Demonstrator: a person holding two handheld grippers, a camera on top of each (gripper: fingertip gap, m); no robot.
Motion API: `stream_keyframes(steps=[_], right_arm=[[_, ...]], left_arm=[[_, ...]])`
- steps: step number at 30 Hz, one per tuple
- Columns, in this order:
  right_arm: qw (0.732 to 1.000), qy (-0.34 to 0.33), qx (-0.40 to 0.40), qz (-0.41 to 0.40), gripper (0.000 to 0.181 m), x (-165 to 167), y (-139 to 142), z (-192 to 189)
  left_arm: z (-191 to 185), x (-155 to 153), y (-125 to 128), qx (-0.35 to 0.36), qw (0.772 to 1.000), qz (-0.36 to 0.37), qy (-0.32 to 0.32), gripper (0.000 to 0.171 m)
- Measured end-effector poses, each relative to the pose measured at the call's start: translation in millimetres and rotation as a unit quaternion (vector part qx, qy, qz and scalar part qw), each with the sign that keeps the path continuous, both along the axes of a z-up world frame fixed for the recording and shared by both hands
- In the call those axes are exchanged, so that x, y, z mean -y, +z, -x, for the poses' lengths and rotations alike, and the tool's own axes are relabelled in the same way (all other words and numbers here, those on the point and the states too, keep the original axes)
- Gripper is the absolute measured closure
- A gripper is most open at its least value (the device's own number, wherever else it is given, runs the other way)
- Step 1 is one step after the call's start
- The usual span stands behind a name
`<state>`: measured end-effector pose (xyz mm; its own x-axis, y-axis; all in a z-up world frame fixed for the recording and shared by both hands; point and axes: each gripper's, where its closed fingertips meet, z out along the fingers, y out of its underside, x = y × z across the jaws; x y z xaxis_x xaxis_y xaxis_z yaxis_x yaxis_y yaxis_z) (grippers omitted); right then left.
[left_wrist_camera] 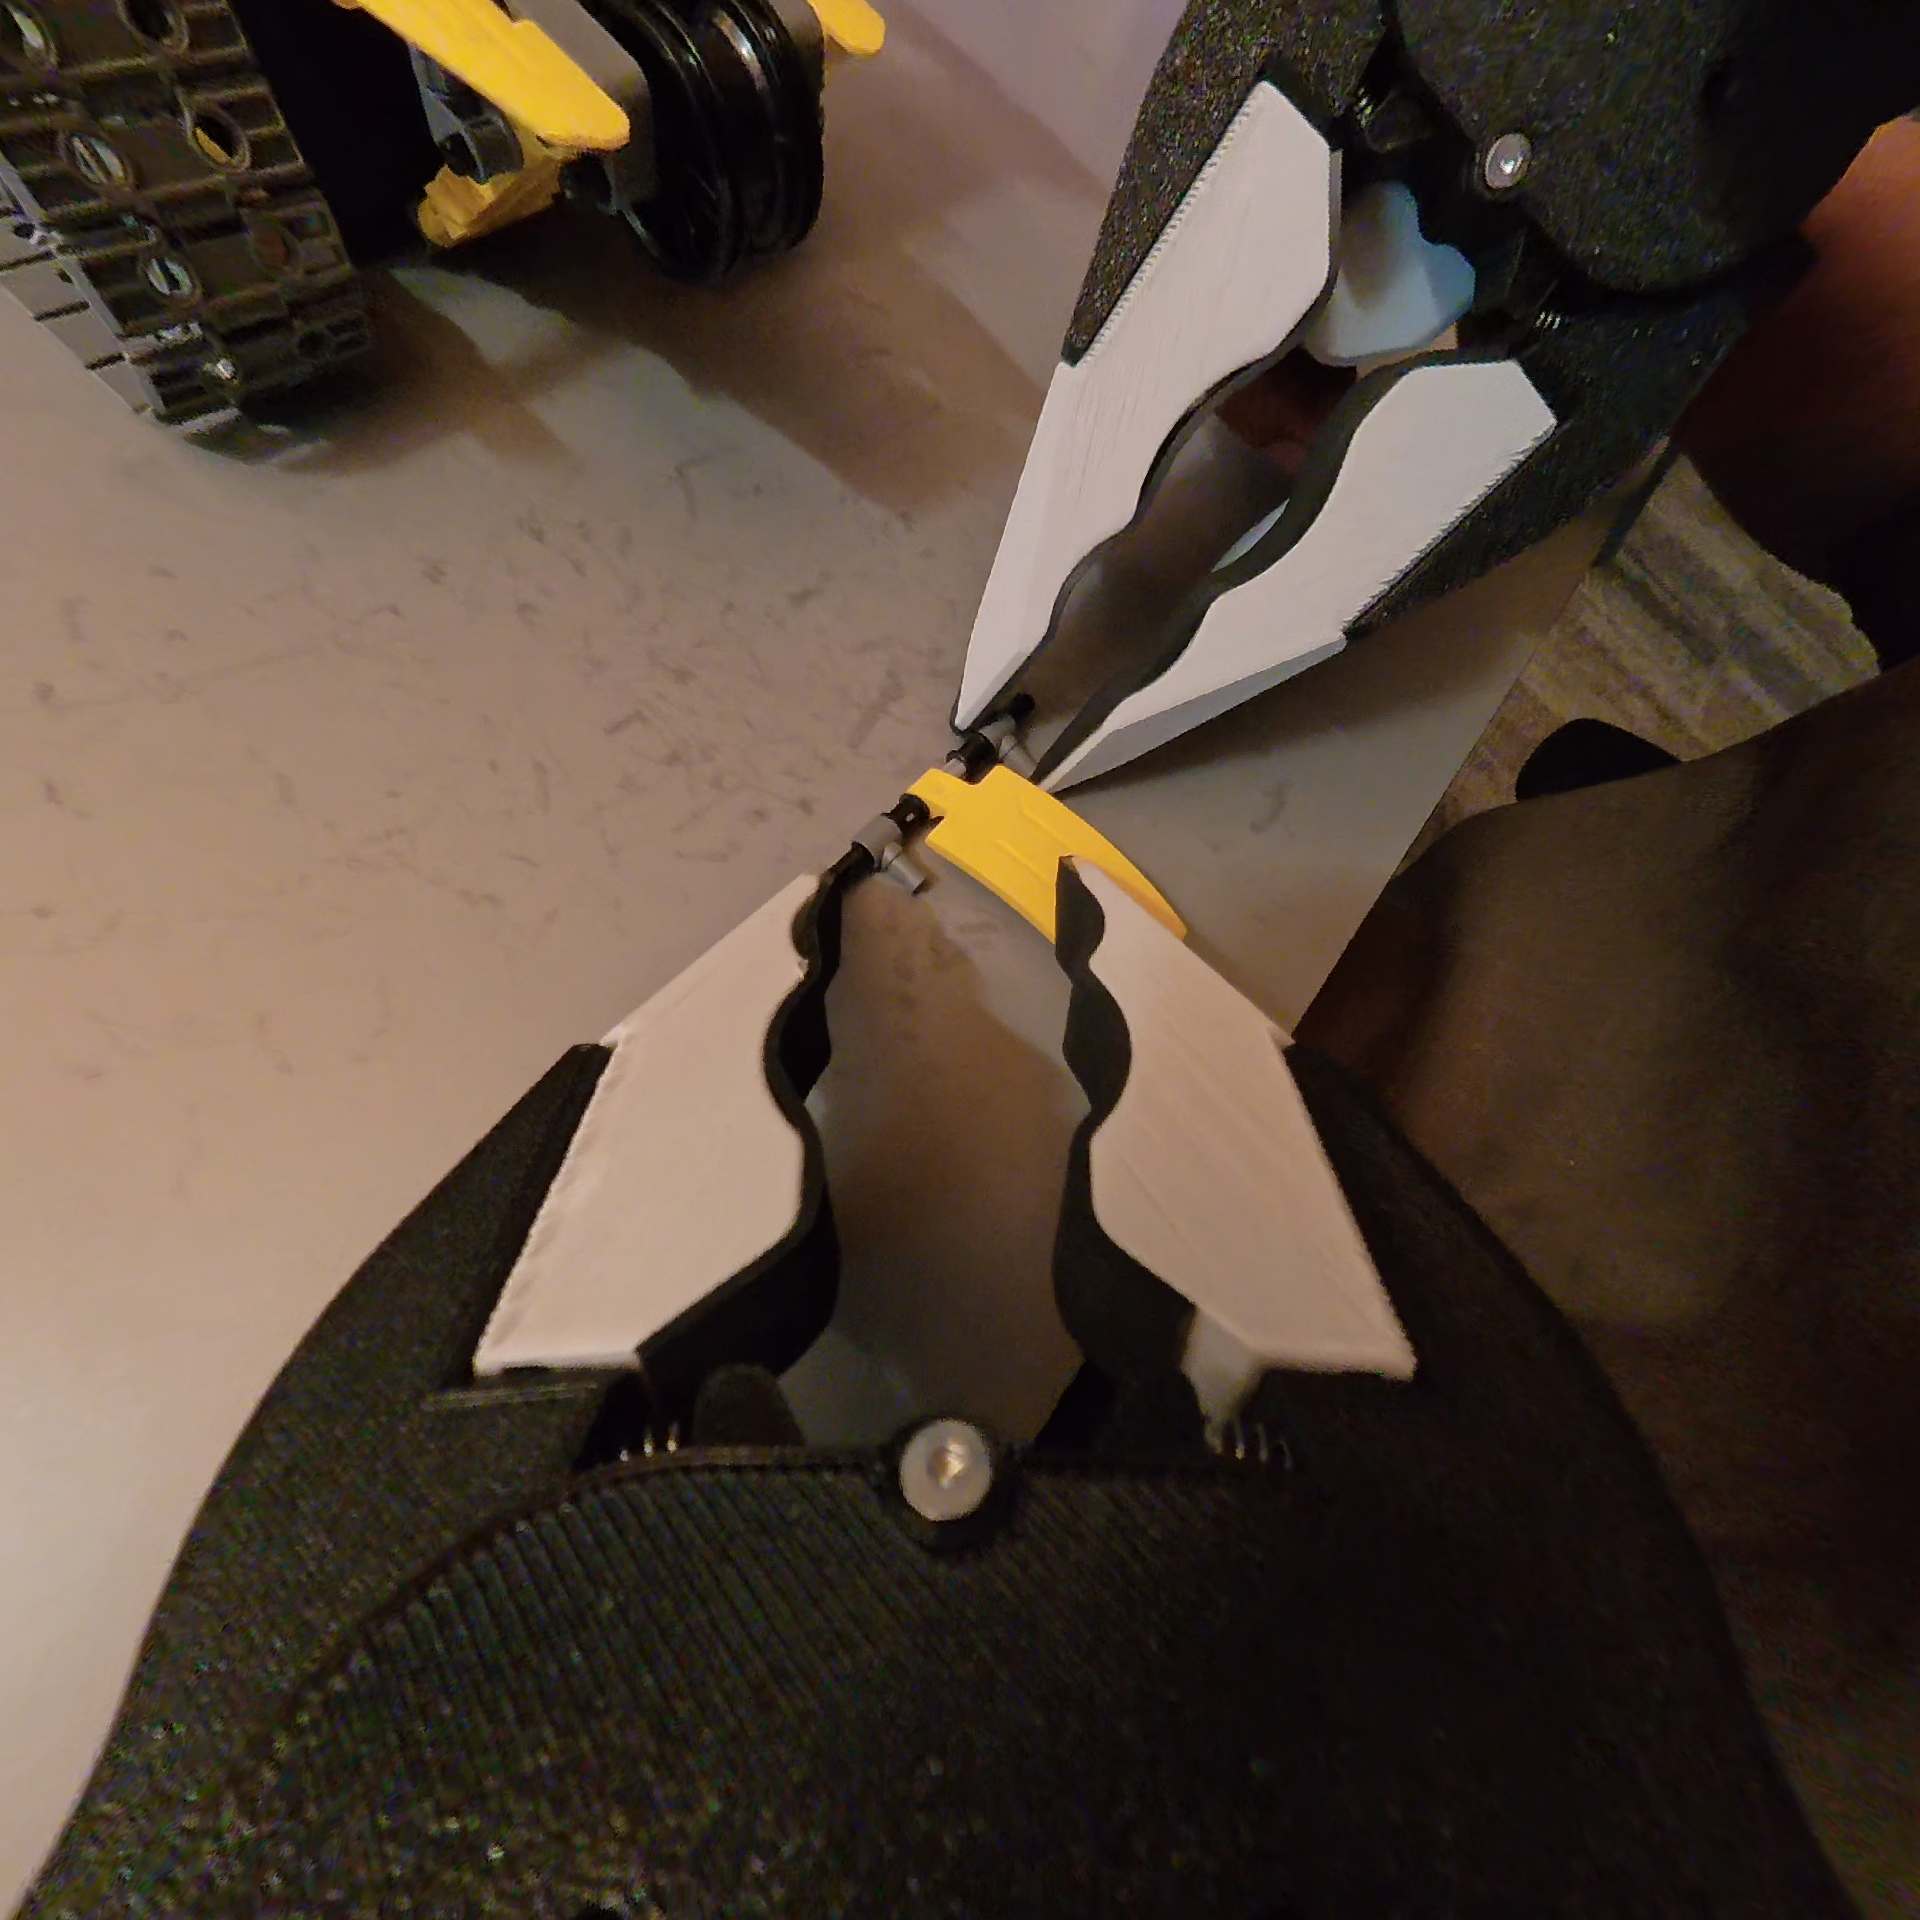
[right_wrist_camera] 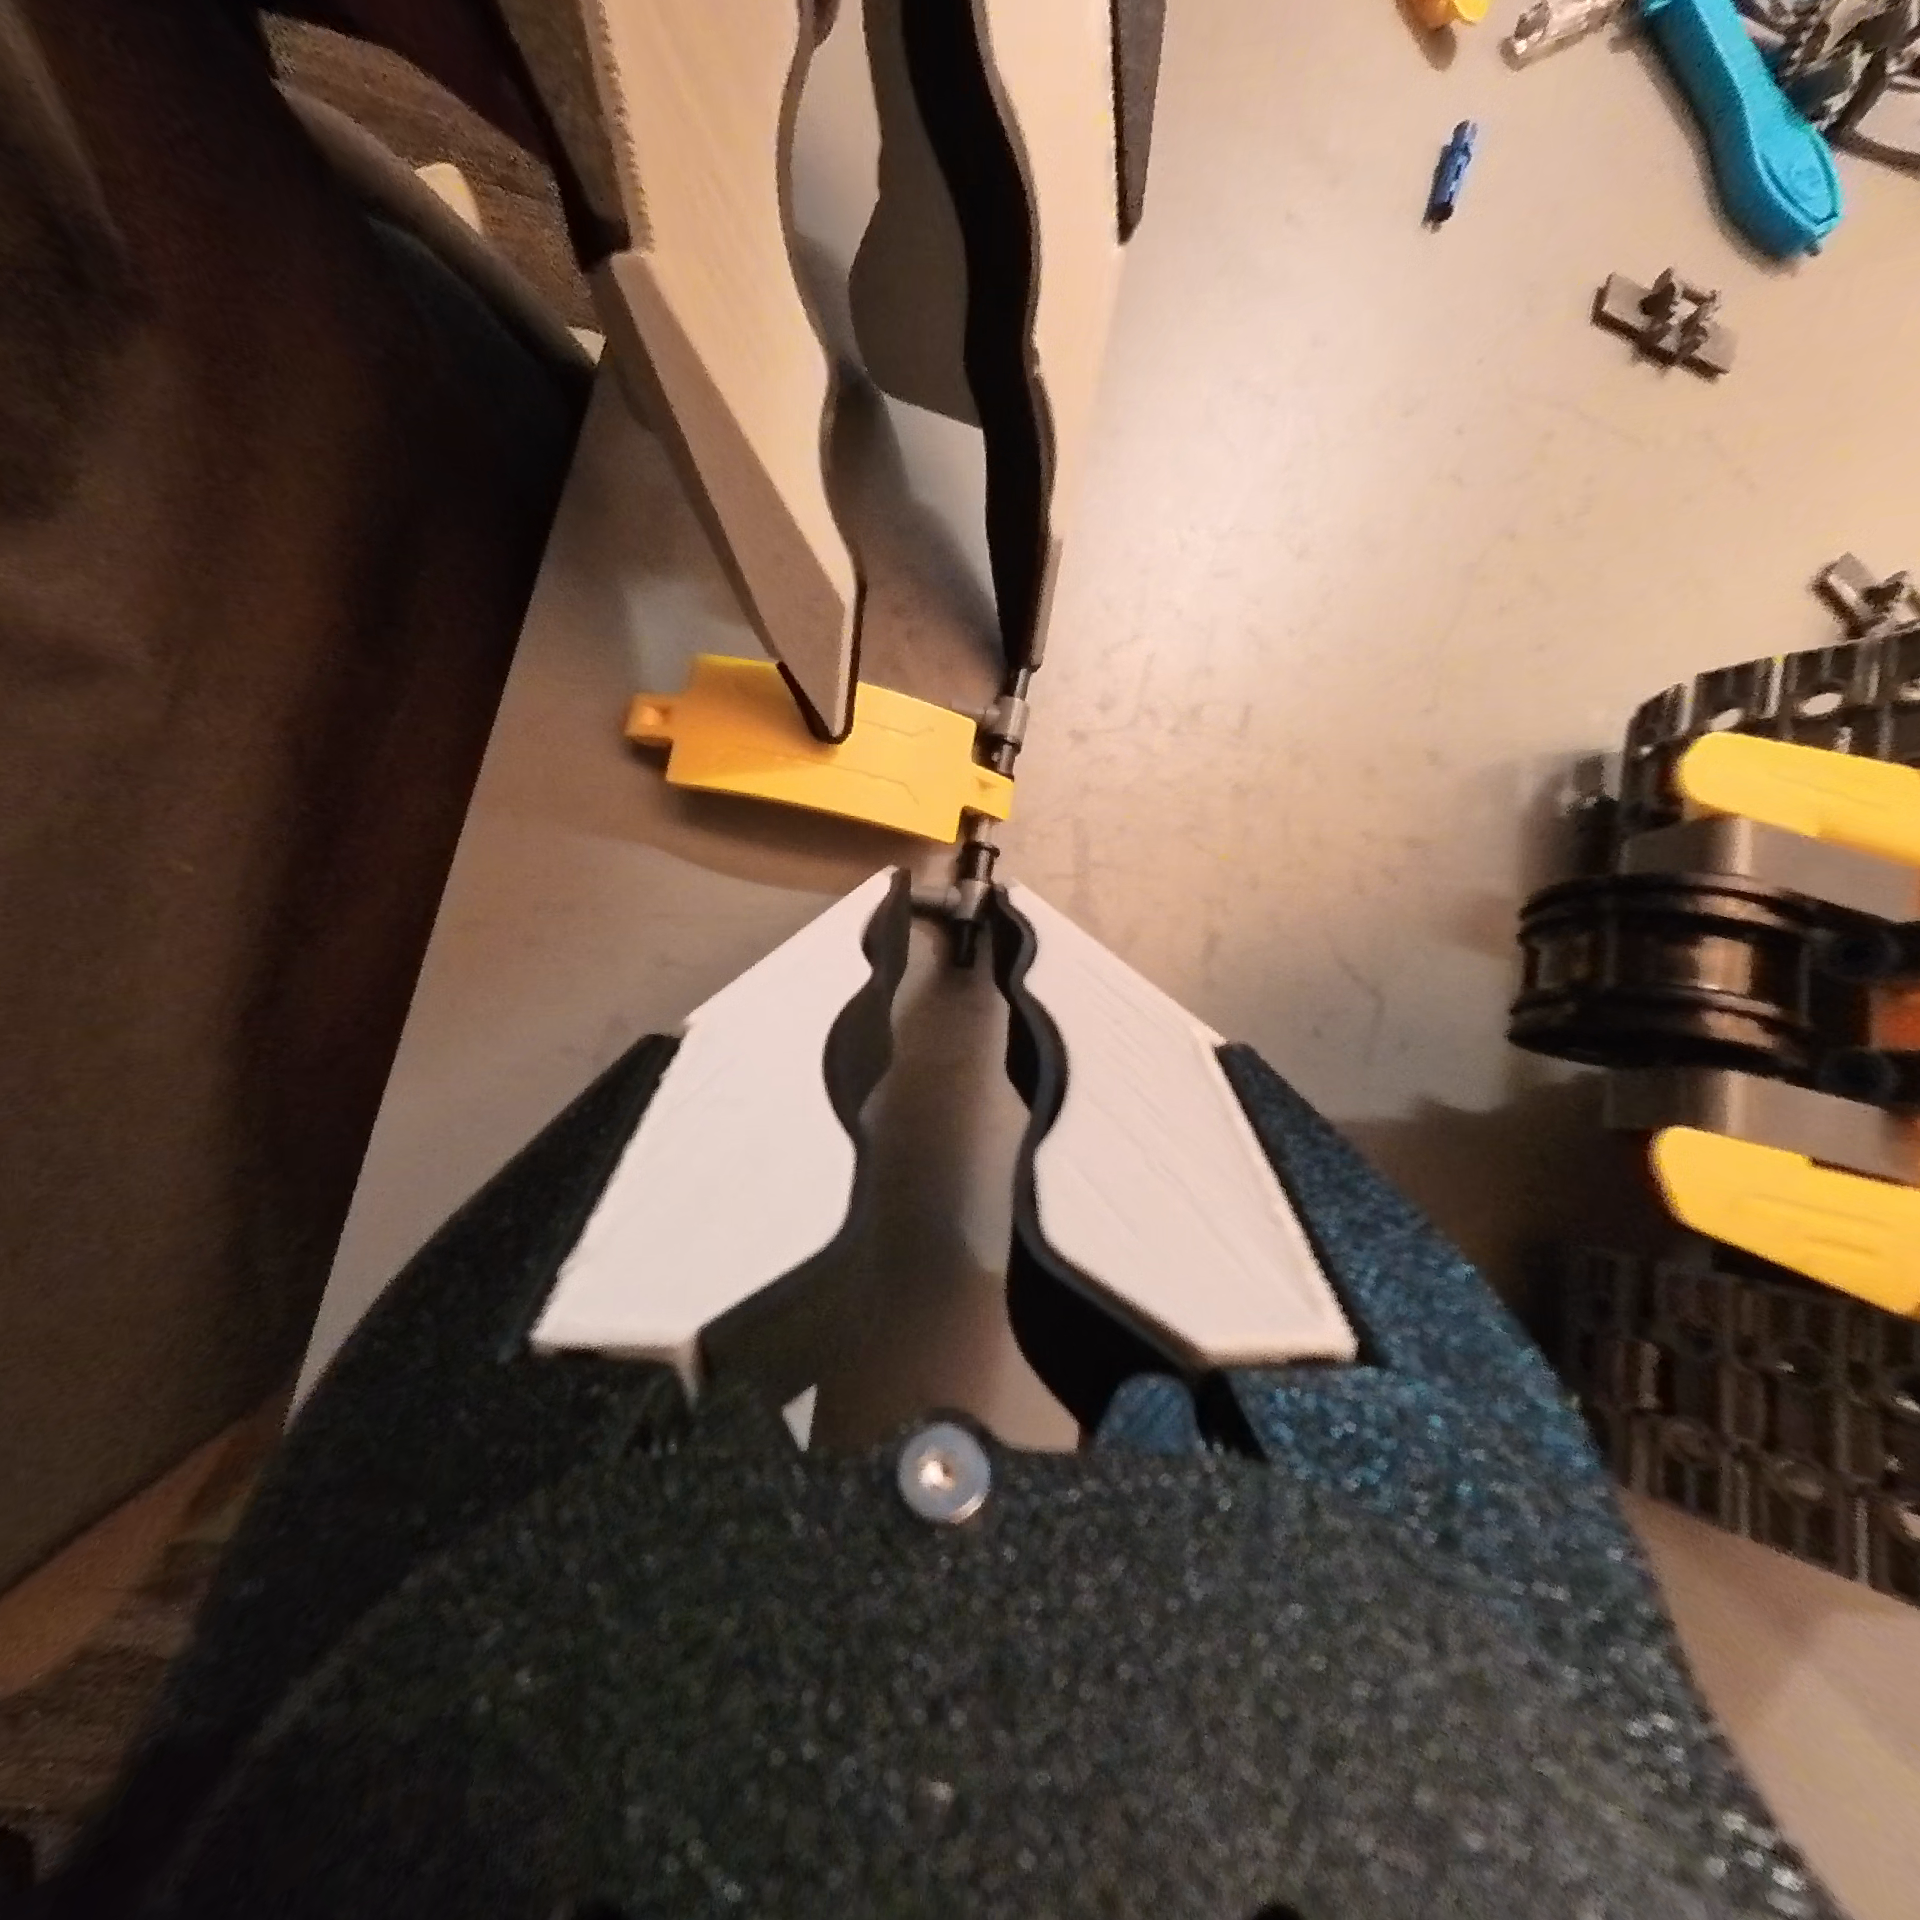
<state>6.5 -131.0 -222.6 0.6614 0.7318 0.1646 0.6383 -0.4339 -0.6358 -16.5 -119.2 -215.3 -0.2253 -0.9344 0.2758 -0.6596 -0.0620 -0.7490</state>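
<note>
Worktop [left_wrist_camera: 364,727]: tracked model [left_wrist_camera: 156,208] well beyond our tongs.
Left tongs [left_wrist_camera: 951,883]: part-closed across yellow panel [left_wrist_camera: 1023,831], long axis crosswise.
Right tongs [right_wrist_camera: 951,899]: pinching, seemingly, grey-black pin connector [right_wrist_camera: 971,894] at panel's end.
</note>
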Motion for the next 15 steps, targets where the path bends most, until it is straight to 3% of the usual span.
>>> stream_keyframes(steps=[9,15], right_arm=[[0.997,-0.025,-0.061,0.033,0.167,-2.2,-0.3,1.4],[0.997,-0.009,-0.06,0.043,0.167,-1.1,-0.3,1.8]], left_arm=[[1.4,-1.5,-0.8,0.01,1.0,-0.024,-0.001,0.132],[2.1,-1.0,-0.6,0.015,0.999,-0.041,-0.015,0.133]])
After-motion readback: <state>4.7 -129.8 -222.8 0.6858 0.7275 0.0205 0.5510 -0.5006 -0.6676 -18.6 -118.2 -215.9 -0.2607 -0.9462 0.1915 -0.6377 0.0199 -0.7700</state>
